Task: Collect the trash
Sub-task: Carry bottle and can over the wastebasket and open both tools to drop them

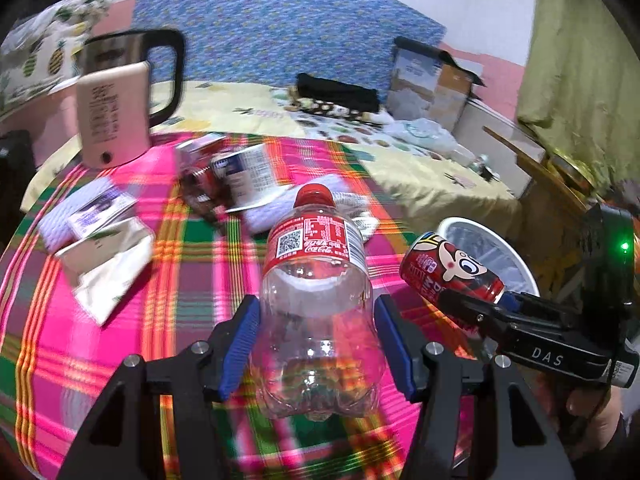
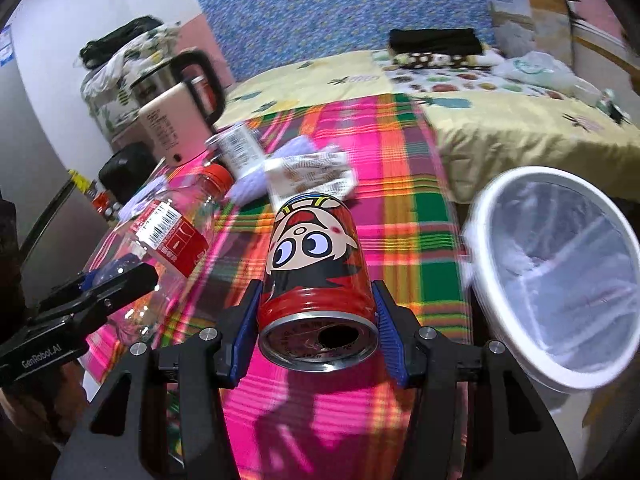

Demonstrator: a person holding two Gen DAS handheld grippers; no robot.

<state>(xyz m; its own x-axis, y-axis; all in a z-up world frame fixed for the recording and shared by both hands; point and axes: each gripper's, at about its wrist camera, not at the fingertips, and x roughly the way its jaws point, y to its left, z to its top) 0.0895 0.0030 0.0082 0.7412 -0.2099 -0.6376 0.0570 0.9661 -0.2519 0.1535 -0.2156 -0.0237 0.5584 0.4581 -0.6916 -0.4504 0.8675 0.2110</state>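
Bottle [image 1: 316, 280] in L gripper [image 1: 316, 344], can [image 2: 316, 256] in R gripper [image 2: 318, 332]

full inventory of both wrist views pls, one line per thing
plastic bottle: 1, clear, red cap and label, in left gripper
drink can: 1, red, cartoon face, in right gripper
waste bin: 1, white rim, clear liner, beside table
kettle: 1, pink and steel, black handle, table's far corner
wrappers and paper scraps: several, white and silver, on tablecloth
tablecloth: 1, pink-green plaid
bed: 1, yellow cover, behind table
left gripper: black, blue pads
right gripper: black, blue pads
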